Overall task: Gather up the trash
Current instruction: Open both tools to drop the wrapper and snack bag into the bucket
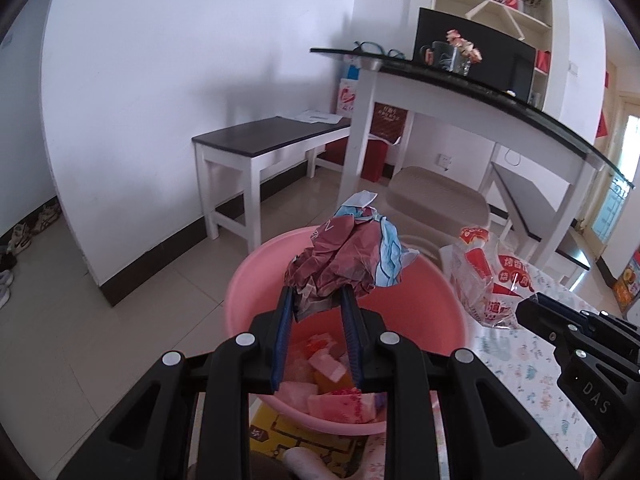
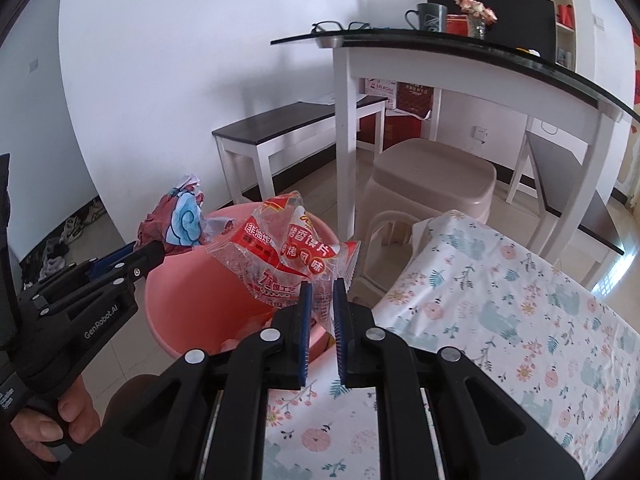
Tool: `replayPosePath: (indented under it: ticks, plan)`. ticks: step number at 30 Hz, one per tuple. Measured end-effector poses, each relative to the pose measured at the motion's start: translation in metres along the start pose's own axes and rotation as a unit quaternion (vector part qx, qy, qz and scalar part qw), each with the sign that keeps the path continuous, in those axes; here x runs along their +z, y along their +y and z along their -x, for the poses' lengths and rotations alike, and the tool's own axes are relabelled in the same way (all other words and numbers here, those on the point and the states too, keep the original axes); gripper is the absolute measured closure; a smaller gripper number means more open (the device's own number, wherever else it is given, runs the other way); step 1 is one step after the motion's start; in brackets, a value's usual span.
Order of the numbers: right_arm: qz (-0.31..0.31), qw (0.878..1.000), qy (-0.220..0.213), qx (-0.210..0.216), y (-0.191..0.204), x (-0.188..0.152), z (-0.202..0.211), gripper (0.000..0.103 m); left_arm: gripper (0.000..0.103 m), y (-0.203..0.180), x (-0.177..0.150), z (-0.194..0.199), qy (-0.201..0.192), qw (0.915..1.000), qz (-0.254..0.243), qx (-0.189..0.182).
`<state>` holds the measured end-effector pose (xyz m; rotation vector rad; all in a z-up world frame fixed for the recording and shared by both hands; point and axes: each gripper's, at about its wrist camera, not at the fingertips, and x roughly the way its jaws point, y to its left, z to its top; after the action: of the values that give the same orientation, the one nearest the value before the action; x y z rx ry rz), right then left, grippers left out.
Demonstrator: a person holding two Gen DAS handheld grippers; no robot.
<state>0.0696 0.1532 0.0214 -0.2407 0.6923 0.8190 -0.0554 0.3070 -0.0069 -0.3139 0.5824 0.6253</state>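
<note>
Fingers (image 1: 318, 294) clamped on crumpled wrapper (image 1: 348, 256) — upright over pink basin (image 1: 248, 280) — other gripper (image 2: 320, 288) pinching clear snack bag (image 2: 288, 248), tilted left.

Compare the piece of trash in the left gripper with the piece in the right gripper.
The crumpled maroon and blue wrapper in the left gripper is opaque and balled up; the clear red-printed snack bag in the right gripper is see-through and more spread out. The wrapper hangs over the pink basin; the snack bag sits nearer the basin's rim, by the floral tablecloth. Both are clamped between blue pads and held off the table.
</note>
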Motion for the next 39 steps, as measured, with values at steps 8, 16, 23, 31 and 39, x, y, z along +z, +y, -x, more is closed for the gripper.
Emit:
replayPosePath:
  ticks: [8,16,23,31,39]
  plan:
    - [0.016,1.0,0.026,0.005,0.013,0.002,-0.031,0.092,0.079,0.01,-0.006,-0.019,0.028,0.9994,-0.003,0.021]
    - [0.034,0.998,0.052,0.009,0.025,-0.001,-0.056,0.092,0.079,0.015,-0.013,-0.038,0.06,0.9973,-0.011,0.039]
    - [0.038,0.997,0.069,0.011,0.027,-0.002,-0.074,0.092,0.079,0.014,-0.016,-0.052,0.085,0.9954,-0.016,0.04]
    - [0.043,0.996,0.08,0.013,0.029,-0.001,-0.083,0.092,0.078,0.01,-0.018,-0.06,0.095,0.9943,-0.02,0.044]
    - [0.045,0.995,0.084,0.013,0.03,-0.002,-0.09,0.092,0.07,0.009,-0.017,-0.059,0.093,0.9943,-0.022,0.048]
